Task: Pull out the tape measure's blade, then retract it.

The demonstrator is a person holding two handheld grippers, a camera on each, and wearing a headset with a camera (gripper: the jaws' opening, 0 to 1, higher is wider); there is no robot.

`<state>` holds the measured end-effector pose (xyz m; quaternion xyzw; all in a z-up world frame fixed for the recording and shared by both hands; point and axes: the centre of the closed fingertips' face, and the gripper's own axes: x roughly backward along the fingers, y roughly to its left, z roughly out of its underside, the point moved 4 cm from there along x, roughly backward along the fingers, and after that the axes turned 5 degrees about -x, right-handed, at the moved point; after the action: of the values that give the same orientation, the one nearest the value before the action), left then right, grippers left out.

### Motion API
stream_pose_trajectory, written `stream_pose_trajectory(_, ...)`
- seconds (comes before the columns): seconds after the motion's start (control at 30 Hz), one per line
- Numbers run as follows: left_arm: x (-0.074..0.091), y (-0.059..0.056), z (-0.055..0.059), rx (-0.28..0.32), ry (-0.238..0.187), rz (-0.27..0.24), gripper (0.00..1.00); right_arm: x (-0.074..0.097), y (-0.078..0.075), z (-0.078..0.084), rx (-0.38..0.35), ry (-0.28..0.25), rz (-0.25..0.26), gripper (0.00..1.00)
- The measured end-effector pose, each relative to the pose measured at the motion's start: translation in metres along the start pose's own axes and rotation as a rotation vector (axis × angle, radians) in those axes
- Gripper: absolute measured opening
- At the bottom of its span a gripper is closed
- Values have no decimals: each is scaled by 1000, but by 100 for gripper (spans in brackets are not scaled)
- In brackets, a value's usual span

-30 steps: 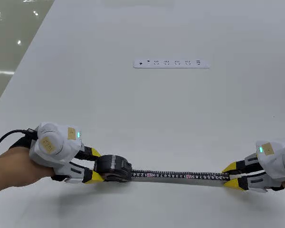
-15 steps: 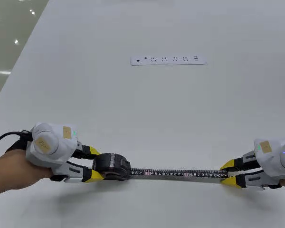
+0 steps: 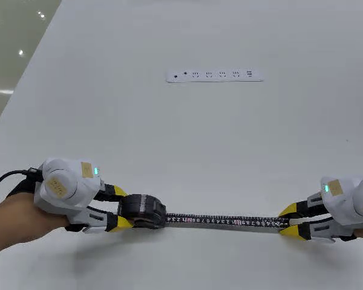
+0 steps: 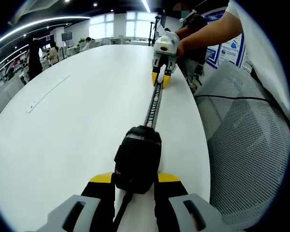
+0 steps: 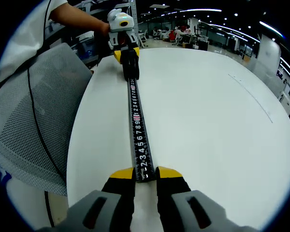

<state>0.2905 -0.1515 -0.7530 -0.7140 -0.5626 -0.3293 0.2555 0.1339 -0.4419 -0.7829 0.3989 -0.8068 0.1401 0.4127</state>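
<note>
left gripper (image 3: 122, 208) sits at 8 o'clock in the head view, level, pointing toward 3. Its jaws are clamped on the tape measure case (image 3: 143, 211). right gripper (image 3: 288, 220) sits at 4 o'clock, pointing toward 9, jaws pinching the blade (image 3: 224, 221) tip. The blade runs straight between them, low along the white table (image 3: 199, 139); can't tell if it touches. power strip (image 3: 214, 75) lies at 12 o'clock, well apart.
</note>
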Motion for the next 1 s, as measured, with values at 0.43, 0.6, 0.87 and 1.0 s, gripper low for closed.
stream_pose_trajectory(0.43, -1, -1, 0, -12, 4, -4, 30, 1, 3, -1, -26, -20, 0, 26)
stream_pose_trajectory(0.6, 0, -3, 0, -12, 1, 1, 34, 2, 2, -1, -41, -32, 10, 33)
stream_pose_trajectory(0.87, 2, -2, -3, 11, -13, -26, 43, 4, -1, -3, -66, -47, 40, 42)
stream_pose_trajectory(1.0, 7, -2, -6, 26, -25, -46, 48, 6, 0, -6, -83, -62, 59, 47)
